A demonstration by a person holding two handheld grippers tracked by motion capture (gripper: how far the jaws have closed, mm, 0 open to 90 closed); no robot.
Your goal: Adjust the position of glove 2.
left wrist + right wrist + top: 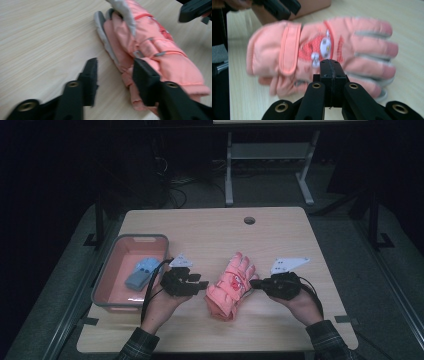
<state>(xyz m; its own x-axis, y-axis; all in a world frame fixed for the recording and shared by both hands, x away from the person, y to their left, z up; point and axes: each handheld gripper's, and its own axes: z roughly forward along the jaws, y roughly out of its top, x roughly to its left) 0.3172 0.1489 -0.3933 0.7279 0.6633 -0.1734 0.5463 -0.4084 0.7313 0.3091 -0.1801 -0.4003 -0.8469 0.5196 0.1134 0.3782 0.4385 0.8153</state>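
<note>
A pair of pink ski gloves (230, 287) lies stacked in the middle of the wooden table, fingers pointing away from me. My left gripper (202, 284) hovers just left of the cuffs. In the left gripper view its jaws (115, 65) stand open, the right one in front of the cuff of the gloves (150, 45), nothing pressed between them. My right gripper (253, 282) points at the gloves' right edge. Its jaws (331, 62) are shut together in front of the blurred top glove (324, 50), and I see no fabric between them.
A grey-rimmed pink bin (141, 238) stands at the table's left with a blue glove (142, 272) inside. A cable hole (249, 220) sits near the far edge. A white desk frame (270, 160) stands on the floor beyond.
</note>
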